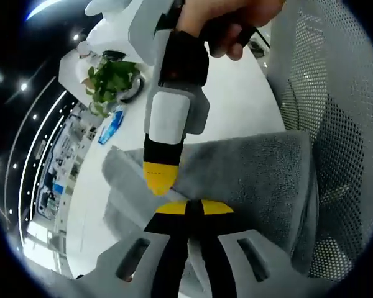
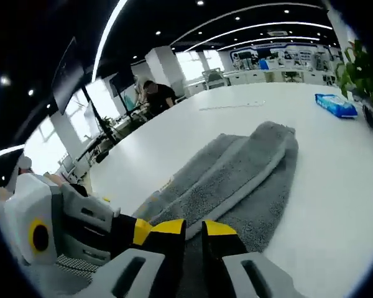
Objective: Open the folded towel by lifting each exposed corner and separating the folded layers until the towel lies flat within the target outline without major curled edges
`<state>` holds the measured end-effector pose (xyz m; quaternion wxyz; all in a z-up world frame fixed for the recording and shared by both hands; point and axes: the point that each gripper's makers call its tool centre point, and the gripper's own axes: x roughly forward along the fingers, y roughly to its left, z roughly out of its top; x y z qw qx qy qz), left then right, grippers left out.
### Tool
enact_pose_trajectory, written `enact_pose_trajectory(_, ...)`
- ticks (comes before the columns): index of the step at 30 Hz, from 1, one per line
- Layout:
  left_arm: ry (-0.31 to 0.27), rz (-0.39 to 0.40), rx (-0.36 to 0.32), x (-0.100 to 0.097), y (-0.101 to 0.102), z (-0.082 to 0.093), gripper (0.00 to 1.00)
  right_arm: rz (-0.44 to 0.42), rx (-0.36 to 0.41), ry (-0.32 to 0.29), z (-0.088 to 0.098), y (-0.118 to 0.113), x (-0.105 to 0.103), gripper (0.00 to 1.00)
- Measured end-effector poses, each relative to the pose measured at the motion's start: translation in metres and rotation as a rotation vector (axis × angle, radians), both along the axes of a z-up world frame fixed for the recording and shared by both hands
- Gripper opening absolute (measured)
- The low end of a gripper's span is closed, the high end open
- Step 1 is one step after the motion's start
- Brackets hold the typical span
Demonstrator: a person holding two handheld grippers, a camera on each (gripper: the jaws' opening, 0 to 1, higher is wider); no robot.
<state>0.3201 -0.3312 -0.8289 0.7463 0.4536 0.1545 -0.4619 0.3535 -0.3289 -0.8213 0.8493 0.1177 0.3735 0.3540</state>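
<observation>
Towel [image 1: 248,180] sits mid-frame, both grippers at its near edge. Left gripper [image 1: 193,208] and right gripper [image 2: 194,228] jaws together, seemingly pinching cloth. Risk: both layers lift together, leaving folds unseparated.

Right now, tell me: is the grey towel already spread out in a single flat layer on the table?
No, in the right gripper view the grey towel lies folded, with layered ridges stacked along its length on the white table.

Open-plan office around a white tabletop [image 2: 311,186]

Curved ceiling light strips [image 2: 261,26] are glowing above the tabletop; windows [image 2: 105,99] are letting daylight in behind it, a potted plant [image 1: 112,81] is standing on it, and a mesh chair [image 1: 342,112] is sitting beside it.
</observation>
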Motion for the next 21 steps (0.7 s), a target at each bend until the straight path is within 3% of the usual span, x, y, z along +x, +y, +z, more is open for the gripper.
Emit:
enact_pose_trajectory(4,-0.015,-0.017,0.013,-0.001,0.0,0.0,0.05,-0.088,0.074,0.119,-0.011,-0.004,-0.002,0.11)
enact_pose_trajectory(8,-0.051,-0.06,0.05,-0.004,-0.002,-0.002,0.04,-0.257,0.26,0.267,-0.009,-0.005,0.002,0.09)
enact_pose_trajectory(10,-0.061,-0.076,0.06,-0.006,-0.003,-0.003,0.04,-0.286,0.326,0.315,-0.01,-0.002,0.003,0.08)
enact_pose_trajectory(15,-0.062,-0.077,0.058,-0.005,-0.002,-0.002,0.04,-0.277,0.307,0.305,-0.02,0.001,0.008,0.0)
enact_pose_trajectory(18,-0.054,-0.067,0.039,-0.003,0.0,0.003,0.05,-0.279,0.336,0.323,-0.019,0.0,0.008,0.0)
enact_pose_trajectory(20,-0.042,-0.004,-0.043,0.002,0.0,0.017,0.06,-0.276,0.335,0.322,-0.018,0.001,0.007,0.0)
enact_pose_trajectory(21,-0.063,0.015,-0.106,0.008,-0.001,0.031,0.06,-0.269,0.33,0.321,-0.018,0.001,0.007,0.0)
